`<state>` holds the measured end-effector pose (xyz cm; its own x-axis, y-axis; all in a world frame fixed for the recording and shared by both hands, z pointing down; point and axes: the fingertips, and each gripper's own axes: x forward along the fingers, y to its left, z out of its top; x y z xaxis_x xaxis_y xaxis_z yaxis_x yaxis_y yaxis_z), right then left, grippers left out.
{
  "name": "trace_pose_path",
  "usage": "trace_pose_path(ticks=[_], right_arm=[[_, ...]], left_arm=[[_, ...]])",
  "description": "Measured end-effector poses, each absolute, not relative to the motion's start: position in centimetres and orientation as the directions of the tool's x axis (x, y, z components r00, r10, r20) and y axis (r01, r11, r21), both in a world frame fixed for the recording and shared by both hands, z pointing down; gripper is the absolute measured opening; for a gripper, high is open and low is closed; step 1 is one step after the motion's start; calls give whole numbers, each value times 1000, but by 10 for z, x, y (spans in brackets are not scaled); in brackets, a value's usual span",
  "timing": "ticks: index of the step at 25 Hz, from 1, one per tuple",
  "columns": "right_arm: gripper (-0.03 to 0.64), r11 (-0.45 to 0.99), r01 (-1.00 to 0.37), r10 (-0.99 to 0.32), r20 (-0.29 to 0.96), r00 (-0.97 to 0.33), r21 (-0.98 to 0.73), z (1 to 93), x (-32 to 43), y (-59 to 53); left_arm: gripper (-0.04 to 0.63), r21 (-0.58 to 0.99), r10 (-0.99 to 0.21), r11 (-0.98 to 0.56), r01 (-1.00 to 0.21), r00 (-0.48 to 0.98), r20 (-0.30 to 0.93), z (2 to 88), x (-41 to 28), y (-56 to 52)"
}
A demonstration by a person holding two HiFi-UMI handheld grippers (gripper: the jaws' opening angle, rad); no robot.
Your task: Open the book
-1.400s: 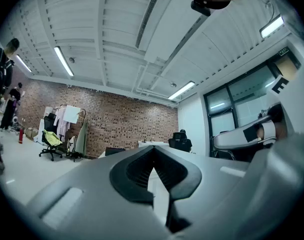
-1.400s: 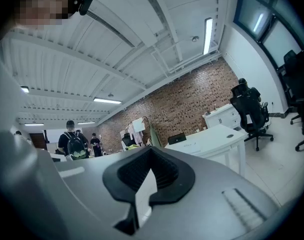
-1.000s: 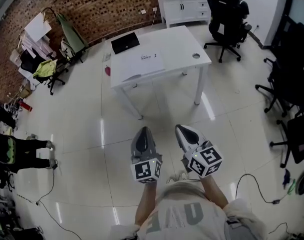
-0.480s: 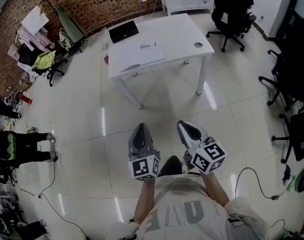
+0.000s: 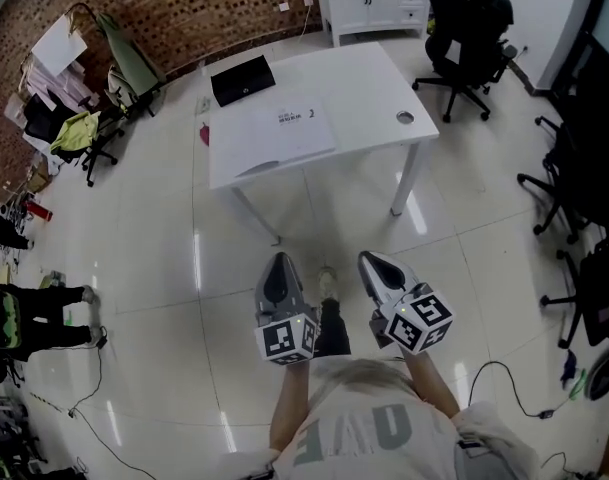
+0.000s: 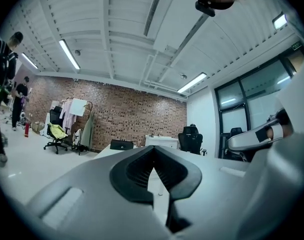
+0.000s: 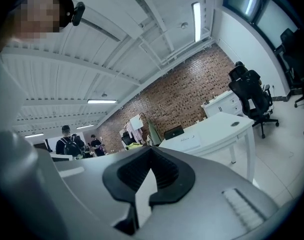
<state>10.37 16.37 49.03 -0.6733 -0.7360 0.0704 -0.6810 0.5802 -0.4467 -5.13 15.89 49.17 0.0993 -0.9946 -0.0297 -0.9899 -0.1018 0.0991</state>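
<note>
In the head view, a flat white book (image 5: 281, 130) lies closed on the white rectangular table (image 5: 369, 83) beside a flat black rectangular item (image 5: 243, 79). It is well apart from the left gripper (image 5: 277, 268) and right gripper (image 5: 370, 262). The left gripper view shows its jaws pressed together, empty, with a black office chair (image 6: 190, 139) beyond. The right gripper view shows its jaws likewise closed on nothing, and a person with a backpack (image 7: 69, 146).

a white table (image 5: 369, 73) on thin white legs stands on a glossy pale tiled floor (image 5: 164, 268). 2 things lie on its top: a flat black case (image 5: 243, 79) at the far left corner and, just beside it on the nearer side, a large white book (image 5: 284, 133), closed and flat, reaching the near edge. a round cable hole (image 5: 405, 118) sits near the right edge.
</note>
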Motion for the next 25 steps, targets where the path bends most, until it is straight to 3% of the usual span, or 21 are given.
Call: trace_pose_path(ticks=[15, 25], right_arm=[[5, 594, -716, -748, 75, -659, -367, 466, 3, -121], [5, 511, -737, -780, 122, -614, -443, 493, 5, -203]], left_arm=[[12, 82, -972, -225, -971, 218, -88, 458, -114, -126], [12, 127, -979, -202, -971, 202, -20, 485, -147, -209]])
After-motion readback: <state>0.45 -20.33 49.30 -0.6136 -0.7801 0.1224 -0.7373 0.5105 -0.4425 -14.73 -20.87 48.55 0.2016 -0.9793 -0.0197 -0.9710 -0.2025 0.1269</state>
